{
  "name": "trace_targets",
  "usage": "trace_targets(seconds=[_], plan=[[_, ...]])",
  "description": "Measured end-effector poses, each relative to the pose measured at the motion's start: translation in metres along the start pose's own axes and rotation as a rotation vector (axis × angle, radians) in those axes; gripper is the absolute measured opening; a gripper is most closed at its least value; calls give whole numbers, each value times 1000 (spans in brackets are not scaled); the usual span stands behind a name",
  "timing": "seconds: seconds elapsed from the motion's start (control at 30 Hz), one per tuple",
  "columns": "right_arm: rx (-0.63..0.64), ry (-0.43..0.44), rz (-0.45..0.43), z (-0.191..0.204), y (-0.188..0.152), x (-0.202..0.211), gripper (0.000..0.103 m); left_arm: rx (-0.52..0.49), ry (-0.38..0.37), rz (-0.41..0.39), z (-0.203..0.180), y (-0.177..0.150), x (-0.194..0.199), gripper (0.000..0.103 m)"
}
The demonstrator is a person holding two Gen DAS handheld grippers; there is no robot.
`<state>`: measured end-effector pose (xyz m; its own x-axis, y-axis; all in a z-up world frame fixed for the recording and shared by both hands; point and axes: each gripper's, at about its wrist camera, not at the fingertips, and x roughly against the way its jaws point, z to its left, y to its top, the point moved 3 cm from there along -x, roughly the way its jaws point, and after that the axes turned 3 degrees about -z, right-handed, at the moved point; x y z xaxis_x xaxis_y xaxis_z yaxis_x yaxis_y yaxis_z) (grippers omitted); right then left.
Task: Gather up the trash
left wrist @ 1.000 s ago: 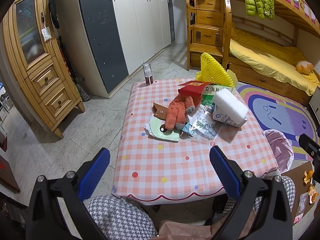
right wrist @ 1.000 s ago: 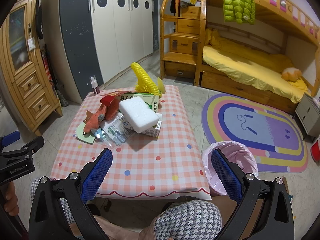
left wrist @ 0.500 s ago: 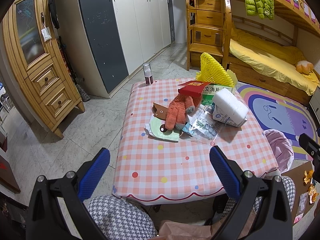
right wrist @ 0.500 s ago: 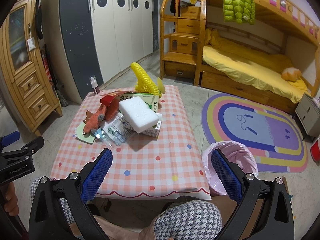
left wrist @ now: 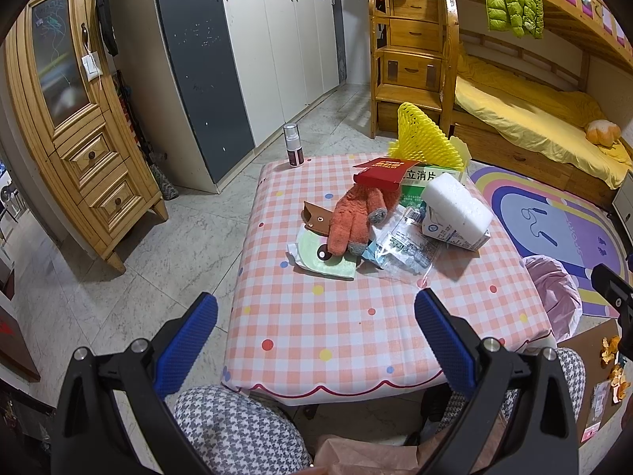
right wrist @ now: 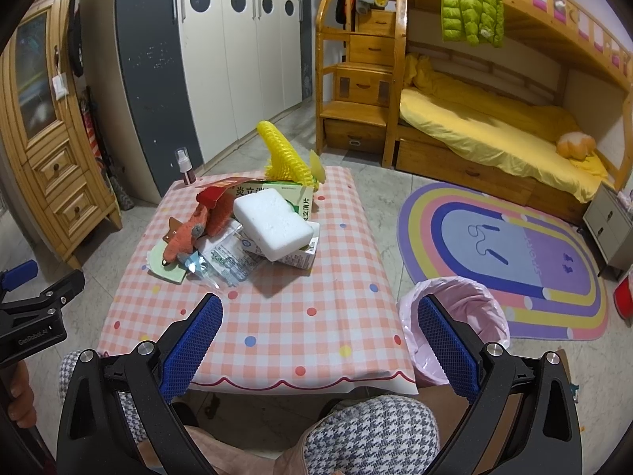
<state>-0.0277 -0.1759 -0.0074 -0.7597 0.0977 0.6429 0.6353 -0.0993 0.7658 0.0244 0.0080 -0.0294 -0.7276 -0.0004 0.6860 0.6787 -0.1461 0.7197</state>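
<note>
Both the left gripper (left wrist: pixel 314 340) and the right gripper (right wrist: pixel 320 342) are hovering at the lower edge of their frames with blue-padded fingers spread wide, grasping nothing. The trash is lying heaped at frame centre on the pink checked tablecloth (right wrist: pixel 277 316): a white foam block (right wrist: pixel 272 225) resting on a small printed carton (right wrist: pixel 302 255), crinkled clear plastic wrappers (right wrist: pixel 225 259), and a yellow foam fruit net (right wrist: pixel 283 156). The pink-lined waste bin (right wrist: pixel 455 318) is standing at lower right, just beside the table. Risks: the block is likely sliding off if the carton is pulled, and the orange plush toy (right wrist: pixel 190 233), touching the wrappers, is possibly being dragged along
</note>
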Motion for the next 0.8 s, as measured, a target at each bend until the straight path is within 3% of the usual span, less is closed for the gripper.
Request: trace_targets(seconds=[0.27, 0.67, 0.77, 0.8], plan=[[16, 16, -17, -1, -1, -17, 98, 12, -10, 18, 8, -5, -15, 97], [91, 137, 34, 23, 7, -96, 95, -7, -23, 84, 6, -8, -79, 97], [108, 152, 33, 29, 11, -112, 88, 19, -17, 99, 11, -5, -94, 97], [110, 153, 35, 29, 12, -117, 67, 18, -5, 98, 12, -3, -98, 97]])
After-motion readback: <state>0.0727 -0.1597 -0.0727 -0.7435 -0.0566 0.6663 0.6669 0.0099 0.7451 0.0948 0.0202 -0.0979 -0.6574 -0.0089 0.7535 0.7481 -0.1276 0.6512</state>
